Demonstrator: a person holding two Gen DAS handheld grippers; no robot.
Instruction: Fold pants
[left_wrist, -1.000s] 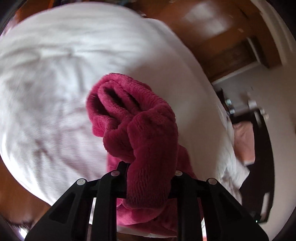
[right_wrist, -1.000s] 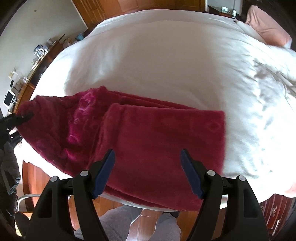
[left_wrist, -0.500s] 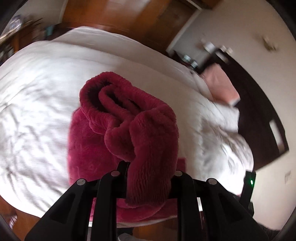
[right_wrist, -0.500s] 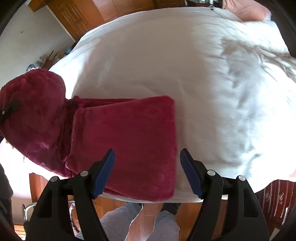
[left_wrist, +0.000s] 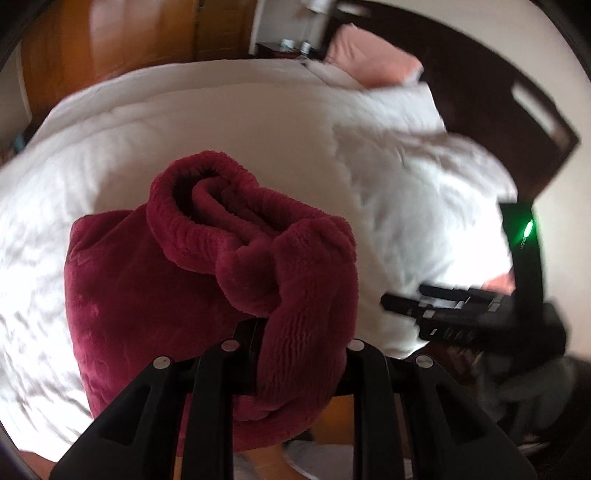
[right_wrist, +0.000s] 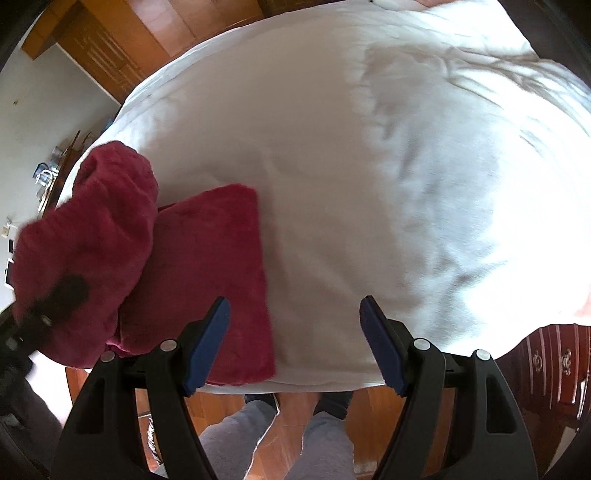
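Observation:
The dark red fleece pants (left_wrist: 122, 295) lie partly folded on the white duvet (left_wrist: 258, 122) near the bed's front edge. My left gripper (left_wrist: 299, 343) is shut on a bunched end of the pants (left_wrist: 295, 280) and holds it up over the flat part. In the right wrist view the flat part of the pants (right_wrist: 214, 266) lies at the left, with the lifted bunch (right_wrist: 92, 236) hanging over its left side. My right gripper (right_wrist: 295, 343) stands open above the bed's front edge, its left pad (right_wrist: 208, 343) over the pants' right edge, nothing between the fingers.
A pink pillow (left_wrist: 373, 62) and a dark headboard (left_wrist: 524, 99) are at the bed's far end. Wooden wardrobe doors (left_wrist: 110, 48) stand behind. The person's legs in grey trousers (right_wrist: 325, 446) stand on wooden floor by the bed. A dark dresser (right_wrist: 546, 362) is at the right.
My left gripper has swung across with the pants' end and rolled, and now hangs over the folded part. The right gripper slid right, off the pants toward bare duvet, still open.

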